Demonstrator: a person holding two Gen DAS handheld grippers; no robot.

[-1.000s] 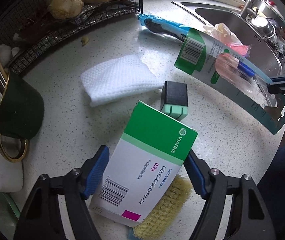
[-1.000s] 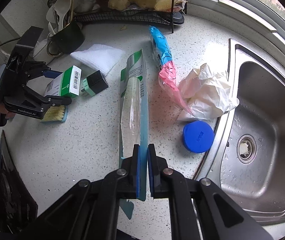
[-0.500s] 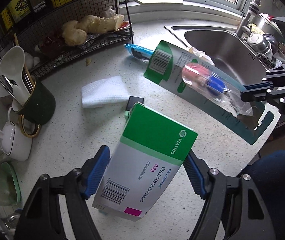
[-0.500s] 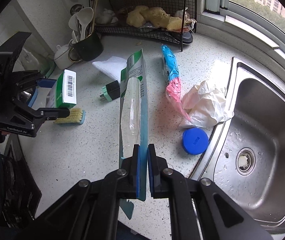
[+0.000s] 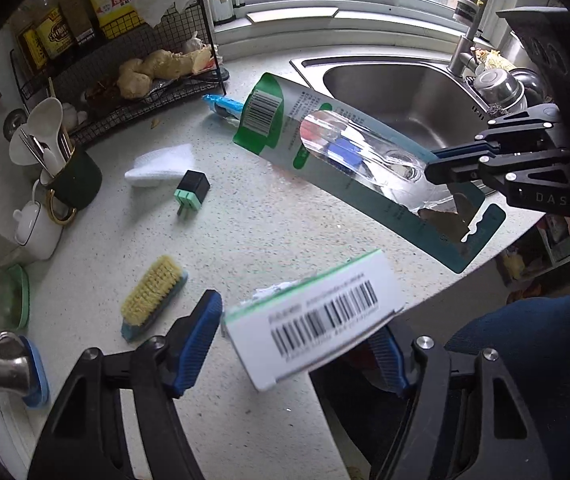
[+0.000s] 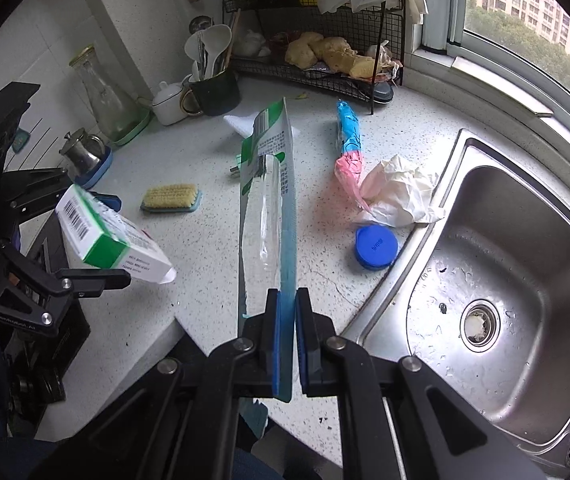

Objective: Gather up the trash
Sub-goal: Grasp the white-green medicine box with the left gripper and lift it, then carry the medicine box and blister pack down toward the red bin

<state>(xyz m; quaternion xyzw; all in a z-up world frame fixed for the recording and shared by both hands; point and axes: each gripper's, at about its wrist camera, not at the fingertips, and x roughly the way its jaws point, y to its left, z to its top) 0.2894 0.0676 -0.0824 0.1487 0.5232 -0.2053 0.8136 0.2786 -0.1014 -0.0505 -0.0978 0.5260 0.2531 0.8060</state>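
I have both pieces of trash lifted clear of the counter [image 5: 269,236], the left gripper [image 5: 301,344] clamped on the medicine box [image 5: 317,312] and the right gripper [image 6: 285,344] pinching the empty blister pack [image 6: 269,200], so next I need a bin, which I cannot see.

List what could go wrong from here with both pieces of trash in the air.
1. The medicine box looks tilted and blurred between the left tongs; the left pad appears clear of it, so it may be slipping or dropping short of any bin.
2. The right tongs pinch only the bottom edge of the long blister pack, which could flex or swing.
3. The crumpled paper and blue lid might get forgotten.
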